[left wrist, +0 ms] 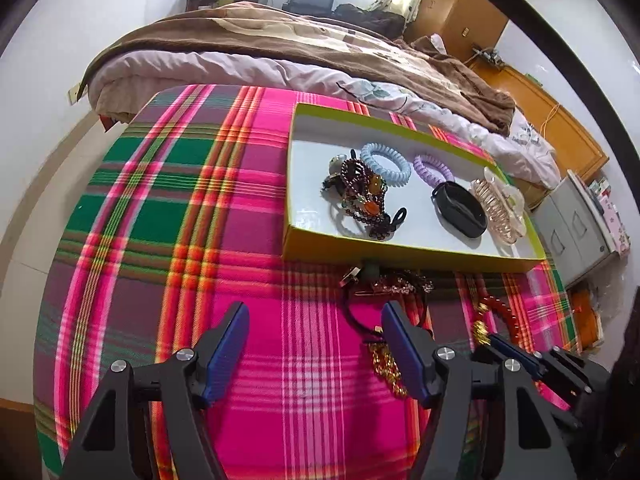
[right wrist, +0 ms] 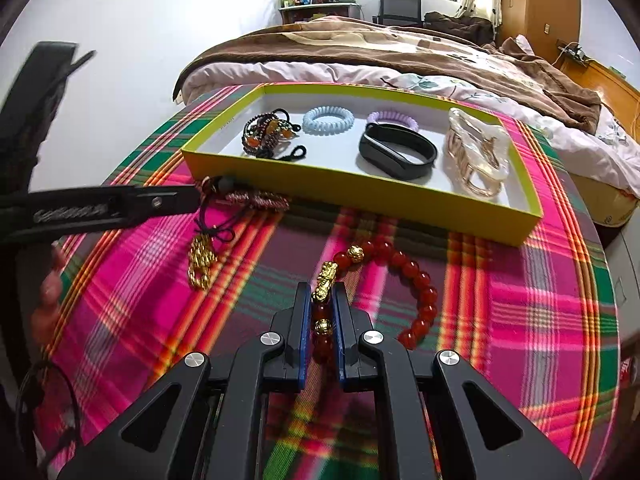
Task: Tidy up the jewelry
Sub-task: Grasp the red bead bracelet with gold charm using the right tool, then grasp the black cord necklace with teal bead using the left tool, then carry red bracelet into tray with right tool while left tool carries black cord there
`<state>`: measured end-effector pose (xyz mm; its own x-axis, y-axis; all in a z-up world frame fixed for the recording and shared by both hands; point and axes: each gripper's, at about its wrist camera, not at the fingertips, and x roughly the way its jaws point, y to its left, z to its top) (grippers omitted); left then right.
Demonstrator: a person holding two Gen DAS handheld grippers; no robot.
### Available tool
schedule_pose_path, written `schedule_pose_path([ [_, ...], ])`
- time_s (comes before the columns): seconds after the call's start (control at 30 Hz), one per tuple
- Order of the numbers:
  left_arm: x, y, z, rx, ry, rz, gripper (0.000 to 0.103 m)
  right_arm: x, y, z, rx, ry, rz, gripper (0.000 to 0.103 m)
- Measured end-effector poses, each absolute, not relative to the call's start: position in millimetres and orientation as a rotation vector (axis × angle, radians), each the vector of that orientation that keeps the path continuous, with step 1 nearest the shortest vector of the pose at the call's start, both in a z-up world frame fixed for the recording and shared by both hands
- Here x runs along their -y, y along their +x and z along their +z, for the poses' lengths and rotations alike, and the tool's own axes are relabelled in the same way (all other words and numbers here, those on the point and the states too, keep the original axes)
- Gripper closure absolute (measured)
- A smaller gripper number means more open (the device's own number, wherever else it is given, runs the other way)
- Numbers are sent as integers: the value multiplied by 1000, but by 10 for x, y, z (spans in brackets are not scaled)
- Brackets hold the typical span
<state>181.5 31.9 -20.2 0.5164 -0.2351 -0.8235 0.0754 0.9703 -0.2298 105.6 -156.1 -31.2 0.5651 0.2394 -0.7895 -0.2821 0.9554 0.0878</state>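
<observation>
A red bead bracelet point(right wrist: 420, 280) with gold charms lies on the plaid cloth in front of the yellow-green tray point(right wrist: 360, 184). My right gripper point(right wrist: 322, 292) is shut on its near side, pads pressing a gold charm and red beads. My left gripper point(left wrist: 314, 312) stands open over bare cloth, nothing between its fingers. A gold chain on a dark cord point(left wrist: 386, 364) lies just beside and partly behind its right finger. From the left wrist view the red bracelet point(left wrist: 506, 312) and the right gripper point(left wrist: 494, 338) show at lower right.
The tray point(left wrist: 400, 246) holds a heap of beaded bracelets point(left wrist: 362, 196), a blue coil tie point(left wrist: 386, 164), a purple coil tie point(left wrist: 430, 166), a black band point(left wrist: 460, 208) and a clear claw clip point(left wrist: 500, 204). A rose beaded piece point(right wrist: 256, 200) lies against its front wall. A bed point(right wrist: 360, 52) stands behind.
</observation>
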Motion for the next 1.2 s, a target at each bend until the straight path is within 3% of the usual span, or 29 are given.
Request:
schedule_pose_path([
  [0.5, -93, 2017, -241, -991, -107, -187, 36, 1921, 769, -319, -919, 13, 265, 93],
  [0.7, -5, 1976, -222, -983, -96, -223, 78, 1977, 731, -321, -916, 22, 259, 93],
  [0.83, 22, 1933, -246, -990, -90, -232, 93, 1990, 728, -318, -915, 28, 259, 93],
  [1.2, -124, 1659, -106, -952, -164, -277, 97, 2033, 711, -310, -907, 40, 253, 93],
])
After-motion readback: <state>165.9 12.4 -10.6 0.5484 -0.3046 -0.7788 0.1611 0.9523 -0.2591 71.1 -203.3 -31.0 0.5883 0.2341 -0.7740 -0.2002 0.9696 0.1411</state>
